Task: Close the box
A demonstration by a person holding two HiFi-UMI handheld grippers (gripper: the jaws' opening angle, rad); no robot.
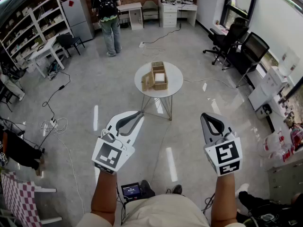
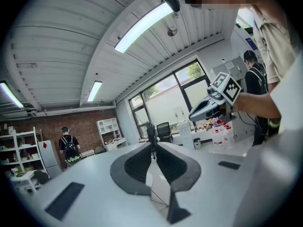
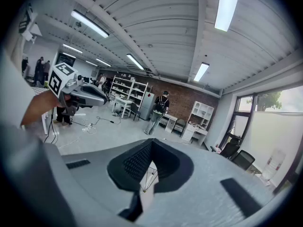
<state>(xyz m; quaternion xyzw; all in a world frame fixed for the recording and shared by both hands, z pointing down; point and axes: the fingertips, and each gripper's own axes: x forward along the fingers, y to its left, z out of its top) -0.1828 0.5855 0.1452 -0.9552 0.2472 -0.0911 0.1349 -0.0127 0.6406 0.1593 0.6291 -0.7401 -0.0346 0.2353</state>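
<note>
1. Two grippers, both held low and close to the person, well apart from the task's thing. Left gripper (image 1: 136, 115): jaws together, nothing between them. Right gripper (image 1: 208, 118): jaws likewise meeting at the tips, empty.
2. One box (image 1: 160, 78), tan and woven-looking, open, with a pale interior. It stands near the middle of a small round white surface (image 1: 176, 85) ahead of the person, across a stretch of bare floor.
3. One flap (image 1: 147, 82), hanging or leaning out at the box's left side. A second panel appears at the far side; which of them is the lid cannot be told from here.
4. Handling, as a judgement: likely light and fairly stiff, with a rough weave that gives the pads good purchase. A light box may slide on the smooth top when pushed.
5. Hold, as a judgement: pinch the flap by its free edge, swing it over, and steady the box's opposite wall with the other gripper.
6. One bystander (image 1: 107, 13) with a backpack stands far behind.
</note>
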